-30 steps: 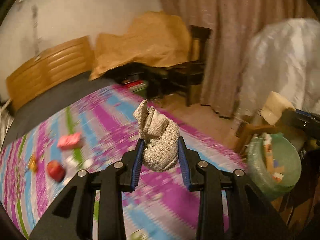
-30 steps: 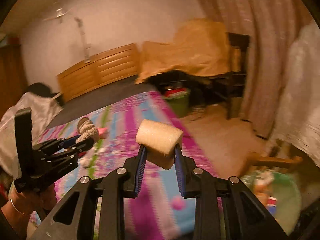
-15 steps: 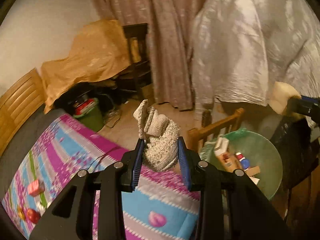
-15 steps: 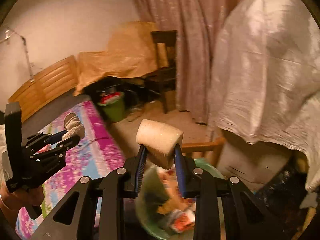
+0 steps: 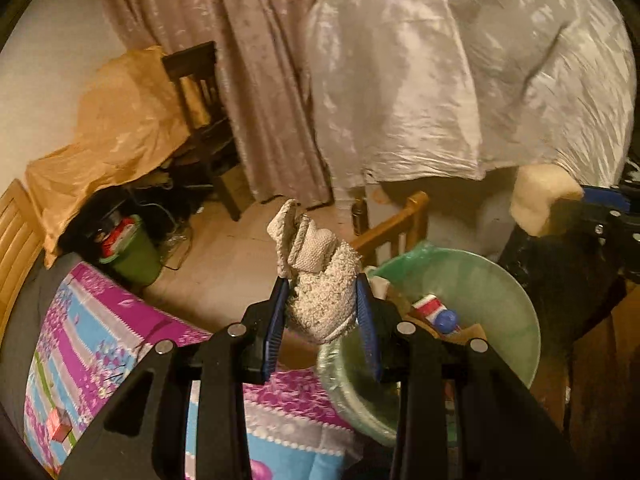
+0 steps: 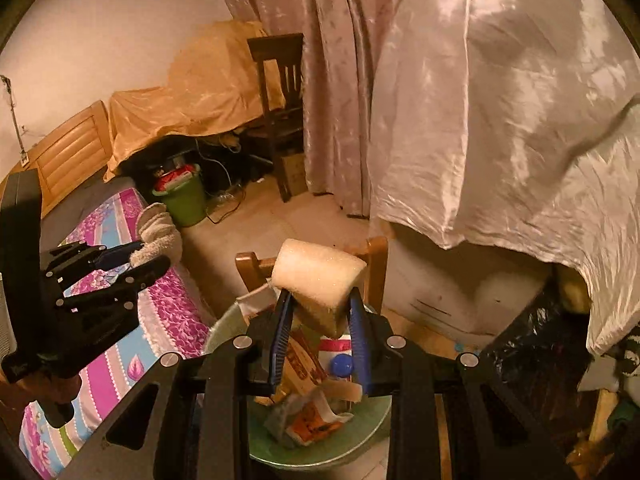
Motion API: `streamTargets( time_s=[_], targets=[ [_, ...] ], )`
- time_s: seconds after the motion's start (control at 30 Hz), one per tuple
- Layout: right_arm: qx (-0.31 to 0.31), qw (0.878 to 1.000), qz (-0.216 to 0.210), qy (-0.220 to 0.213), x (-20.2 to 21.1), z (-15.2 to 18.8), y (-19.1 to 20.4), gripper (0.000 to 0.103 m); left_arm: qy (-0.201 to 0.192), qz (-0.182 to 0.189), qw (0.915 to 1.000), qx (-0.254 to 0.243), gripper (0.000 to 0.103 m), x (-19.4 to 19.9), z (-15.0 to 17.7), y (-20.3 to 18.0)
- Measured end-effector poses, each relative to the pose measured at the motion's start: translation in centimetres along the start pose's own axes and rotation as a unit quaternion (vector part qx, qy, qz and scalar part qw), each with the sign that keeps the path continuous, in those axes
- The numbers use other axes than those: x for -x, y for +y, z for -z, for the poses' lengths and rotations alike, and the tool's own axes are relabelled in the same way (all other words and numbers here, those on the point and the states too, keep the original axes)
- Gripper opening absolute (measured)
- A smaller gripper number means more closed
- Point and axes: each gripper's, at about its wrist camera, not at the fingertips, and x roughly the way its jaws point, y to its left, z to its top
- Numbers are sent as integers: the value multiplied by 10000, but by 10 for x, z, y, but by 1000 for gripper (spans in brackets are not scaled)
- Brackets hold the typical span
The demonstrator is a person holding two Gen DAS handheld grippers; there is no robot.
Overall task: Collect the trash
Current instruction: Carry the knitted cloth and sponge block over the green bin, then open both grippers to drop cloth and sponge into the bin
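Observation:
My left gripper (image 5: 322, 304) is shut on a crumpled beige knitted cloth (image 5: 316, 272) and holds it over the near rim of a green lined trash bin (image 5: 496, 280). It also shows in the right wrist view (image 6: 148, 248), off to the left above the bed. My right gripper (image 6: 320, 312) is shut on a pale foam sponge block (image 6: 318, 270) directly above the same bin (image 6: 360, 436), which holds wrappers, a carton and a blue cap. The sponge also shows in the left wrist view (image 5: 540, 196) at the right.
A bed with a purple and blue striped cover (image 5: 100, 344) lies at the left, with a small red item (image 5: 58, 428) on it. A small wooden chair (image 6: 372, 256) stands behind the bin. A second green bin (image 6: 184, 196), a dark chair (image 6: 280, 92), curtains and white-draped furniture (image 6: 500, 100) surround the floor.
Both grippers have swung right from over the bed to the trash bin, each still holding its item. The bin now sits close beneath both.

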Motion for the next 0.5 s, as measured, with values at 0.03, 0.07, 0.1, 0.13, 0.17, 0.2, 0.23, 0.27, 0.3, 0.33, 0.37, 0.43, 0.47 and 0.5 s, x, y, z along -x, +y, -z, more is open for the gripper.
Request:
streamTargets(
  time_s=[0.03,0.07,0.1,0.13,0.17,0.2,0.23,0.27,0.3,0.33,0.37,0.43,0.47,0.5],
  targets=[
    [-14,10000,-8,33,-3,2,-2,29,41,115,9999,-27,32,-3,1,-2],
    [-21,10000,-2,61,-1,4,0,29,77,200,9998,-41,32,-4,2,-3],
    [-29,9999,0,100,-3,6,-1,29,123,304,9994,-60,32,-7,3,-5],
    [-37,9999,-6,144,-4,8,-2,29,184,452,9988,-66,32,-10,6,-6],
    [-47,9998,-14,171,-6,9,-3,29,249,614,9978,-40,32,-13,9,-7],
    [-61,9998,-22,206,-8,11,-4,29,283,692,9972,-18,32,-15,10,-7],
    [-71,9997,-30,235,-9,12,-6,29,327,790,9963,4,32,-18,11,-8],
    [-81,9996,-38,252,-10,12,-7,29,353,851,9957,9,32,-20,12,-8],
    [-94,9996,-52,263,-12,13,-9,29,375,907,9952,8,32,-22,12,-9],
    [-110,9995,-73,274,-13,14,-9,29,386,959,9946,-2,32,-23,12,-10],
    [-118,9995,-80,281,-14,15,-10,29,384,991,9943,-16,32,-24,11,-12],
    [-137,9994,-85,294,-16,15,-13,29,373,1116,9930,-64,33,-23,11,-17],
    [-146,9993,-115,310,-18,16,-15,30,370,1201,9920,-96,34,-23,11,-20],
    [-118,9992,-181,349,-20,16,-14,31,383,1303,9907,-121,37,-23,11,-22]
  ],
)
